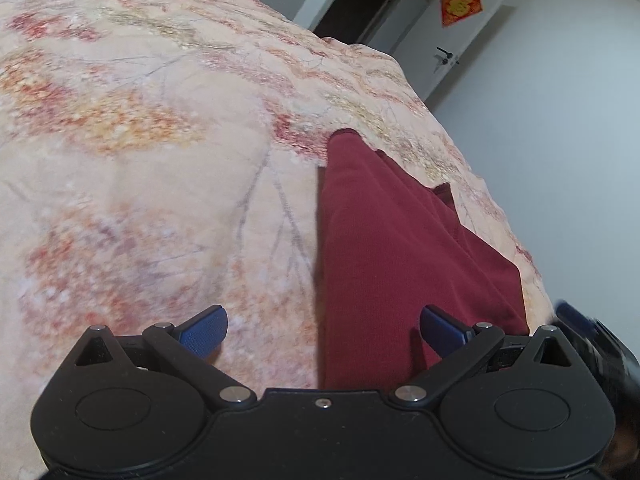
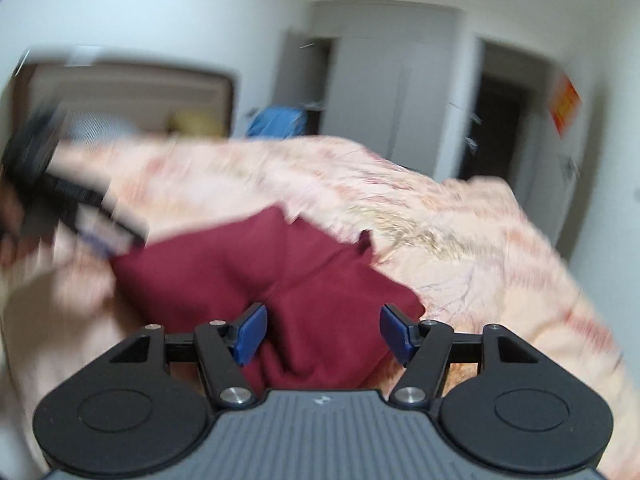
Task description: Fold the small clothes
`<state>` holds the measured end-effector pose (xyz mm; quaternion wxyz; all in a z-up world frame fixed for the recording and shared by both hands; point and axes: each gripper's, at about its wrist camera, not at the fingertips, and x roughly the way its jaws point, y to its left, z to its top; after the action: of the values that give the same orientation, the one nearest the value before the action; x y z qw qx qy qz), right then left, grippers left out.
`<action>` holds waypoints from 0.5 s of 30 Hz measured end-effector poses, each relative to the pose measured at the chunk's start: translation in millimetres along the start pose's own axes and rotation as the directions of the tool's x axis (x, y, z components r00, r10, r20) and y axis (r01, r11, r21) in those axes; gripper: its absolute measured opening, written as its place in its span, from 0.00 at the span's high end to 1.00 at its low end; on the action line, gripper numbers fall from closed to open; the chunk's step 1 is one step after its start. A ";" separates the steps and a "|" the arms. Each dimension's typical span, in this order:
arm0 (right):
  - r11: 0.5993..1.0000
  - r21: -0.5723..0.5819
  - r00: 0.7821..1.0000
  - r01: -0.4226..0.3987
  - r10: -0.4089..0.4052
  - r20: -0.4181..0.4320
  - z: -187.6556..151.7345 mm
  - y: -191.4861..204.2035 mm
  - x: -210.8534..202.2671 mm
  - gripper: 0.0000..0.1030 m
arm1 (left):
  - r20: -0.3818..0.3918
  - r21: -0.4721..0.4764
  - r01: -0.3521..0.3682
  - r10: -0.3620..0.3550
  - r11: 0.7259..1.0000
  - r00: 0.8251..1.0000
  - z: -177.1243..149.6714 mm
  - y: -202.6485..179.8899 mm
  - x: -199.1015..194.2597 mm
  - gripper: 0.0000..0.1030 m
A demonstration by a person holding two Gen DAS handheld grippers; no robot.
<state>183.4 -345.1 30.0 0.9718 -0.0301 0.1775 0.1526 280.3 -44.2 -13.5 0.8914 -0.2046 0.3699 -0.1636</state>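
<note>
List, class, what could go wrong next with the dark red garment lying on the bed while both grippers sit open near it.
1. The red garment lies near the edge of the floral bedspread; a careless tug could drag it off.
2. Both the left gripper and right gripper have open jaws holding nothing, so the folded layers could slump or spread.
3. The right wrist view is blurred, so a grab now could pinch the bedspread too.
</note>
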 end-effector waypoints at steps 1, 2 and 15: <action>0.997 0.072 1.000 0.024 -0.023 -0.019 3.1 -10.2 9.7 0.33 | -0.006 0.013 -0.003 0.003 1.000 1.000 -0.4 -2.6 2.4 0.01; 0.989 0.135 0.998 0.055 -0.049 -0.049 6.2 -21.1 19.6 0.33 | -0.013 0.026 -0.009 0.009 1.000 1.000 -1.6 -4.9 4.4 0.01; 0.975 0.179 0.989 0.134 -0.121 -0.082 23.0 -49.8 87.8 0.92 | -0.033 0.020 0.005 -0.005 1.000 0.999 -6.4 -0.6 12.1 0.01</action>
<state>284.6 -364.7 20.6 0.9713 0.0434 0.2228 0.0717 283.6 -51.6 -24.5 0.8868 -0.1939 0.3822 -0.1729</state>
